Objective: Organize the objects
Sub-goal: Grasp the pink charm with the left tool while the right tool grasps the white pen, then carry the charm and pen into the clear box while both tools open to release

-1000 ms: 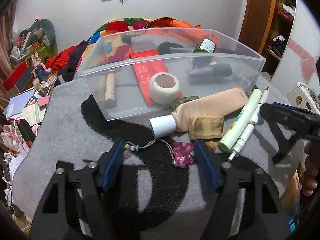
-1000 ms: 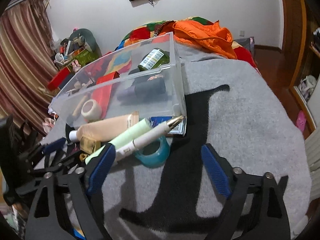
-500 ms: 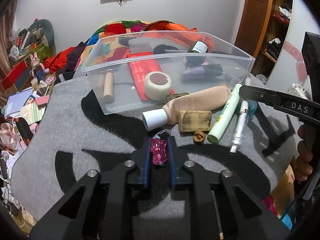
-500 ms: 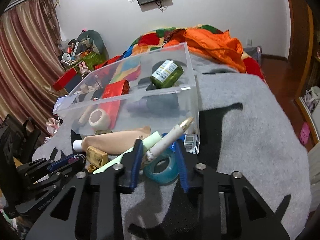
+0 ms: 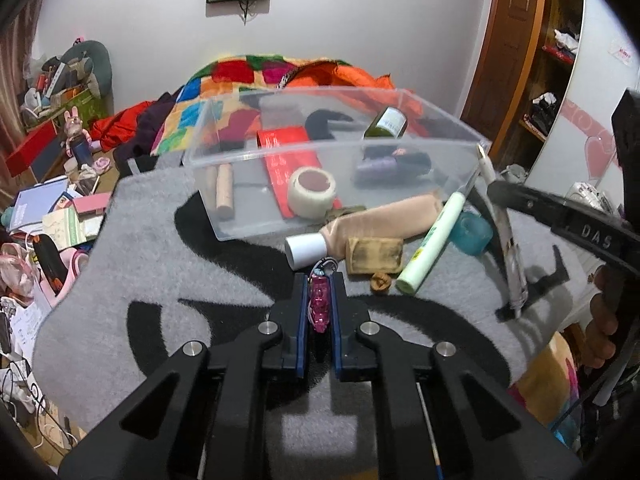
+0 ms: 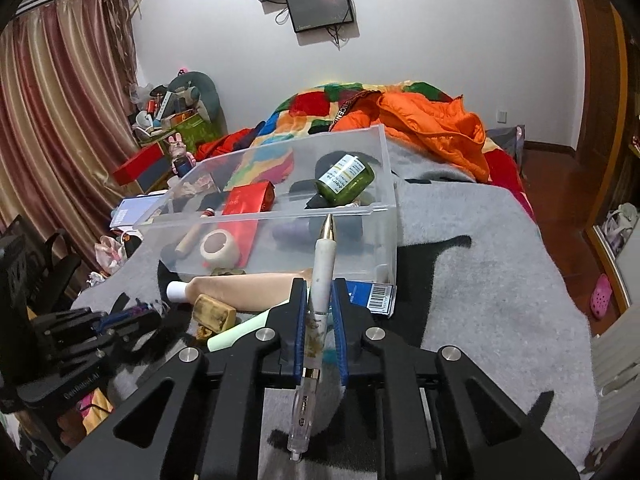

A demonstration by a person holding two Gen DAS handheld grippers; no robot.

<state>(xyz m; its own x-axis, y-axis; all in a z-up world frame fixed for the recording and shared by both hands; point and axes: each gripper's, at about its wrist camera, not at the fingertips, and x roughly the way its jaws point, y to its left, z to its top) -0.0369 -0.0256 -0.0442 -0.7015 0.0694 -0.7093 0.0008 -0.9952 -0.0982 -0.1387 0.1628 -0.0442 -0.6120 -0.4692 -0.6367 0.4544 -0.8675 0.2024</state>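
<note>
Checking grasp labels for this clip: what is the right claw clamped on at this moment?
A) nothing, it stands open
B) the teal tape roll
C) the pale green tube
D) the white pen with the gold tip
D: in the right wrist view the right claw has its blue pads pressed on the barrel of the white pen, gold tip pointing toward the clear bin; the pale green tube lies on the blanket.

Both grippers pointed downward. The left gripper (image 5: pixel 319 304) had clamped a pink charm (image 5: pixel 320 306); the right gripper (image 6: pixel 321 312) had just closed on a pen (image 6: pixel 323 268).
</note>
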